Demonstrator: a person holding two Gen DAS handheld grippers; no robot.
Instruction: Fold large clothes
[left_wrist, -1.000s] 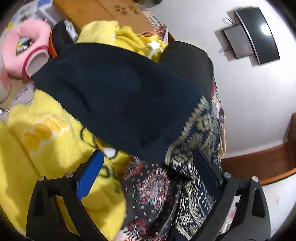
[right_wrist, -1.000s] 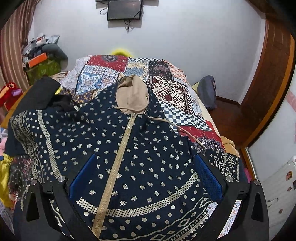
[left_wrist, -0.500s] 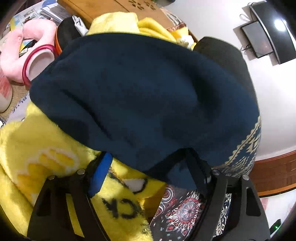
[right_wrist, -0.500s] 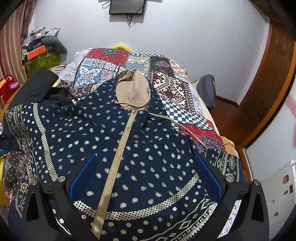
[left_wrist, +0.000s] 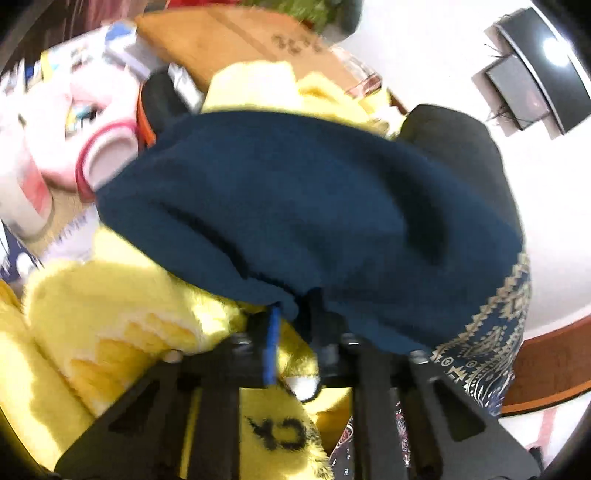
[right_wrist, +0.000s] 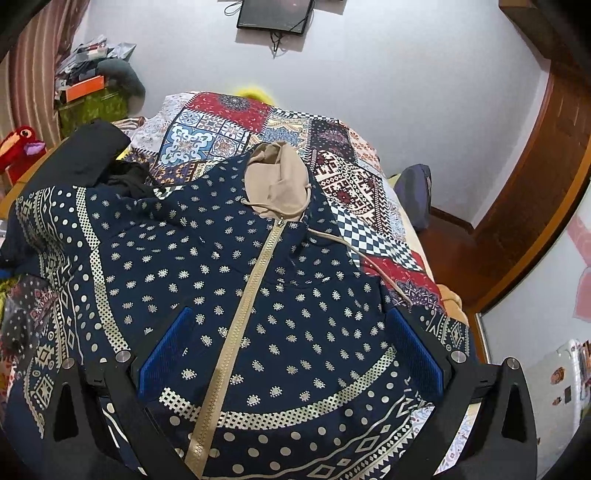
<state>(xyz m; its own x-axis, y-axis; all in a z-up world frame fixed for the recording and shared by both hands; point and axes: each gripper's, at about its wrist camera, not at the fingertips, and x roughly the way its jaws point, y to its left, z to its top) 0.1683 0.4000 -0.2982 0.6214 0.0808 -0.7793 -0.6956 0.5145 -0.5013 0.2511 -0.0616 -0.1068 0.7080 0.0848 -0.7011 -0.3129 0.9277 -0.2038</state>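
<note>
A navy hoodie (right_wrist: 295, 288) with gold dots, a beige hood (right_wrist: 280, 181) and a gold zipper (right_wrist: 251, 291) lies front up across the bed. My right gripper (right_wrist: 291, 354) hovers just over its lower front, open, blue pads wide apart either side of the zipper. In the left wrist view the hoodie's plain navy inner side (left_wrist: 314, 206) bulges up in a fold, its patterned hem at the right. My left gripper (left_wrist: 295, 321) is closing tight, and its pads pinch the lower edge of that navy fold.
A yellow plush blanket (left_wrist: 110, 332) lies under the left gripper, with a pink plush toy (left_wrist: 92, 140) and a cardboard box (left_wrist: 240, 40) beyond. A patchwork bedcover (right_wrist: 332, 147), a black garment (right_wrist: 92, 151) at left, a dark bag (right_wrist: 415, 192) and a wooden door (right_wrist: 535, 166) at right.
The left gripper tipped toward the navy fold and went from wide open to shut on its edge. The right gripper stayed open over the hoodie's front.
</note>
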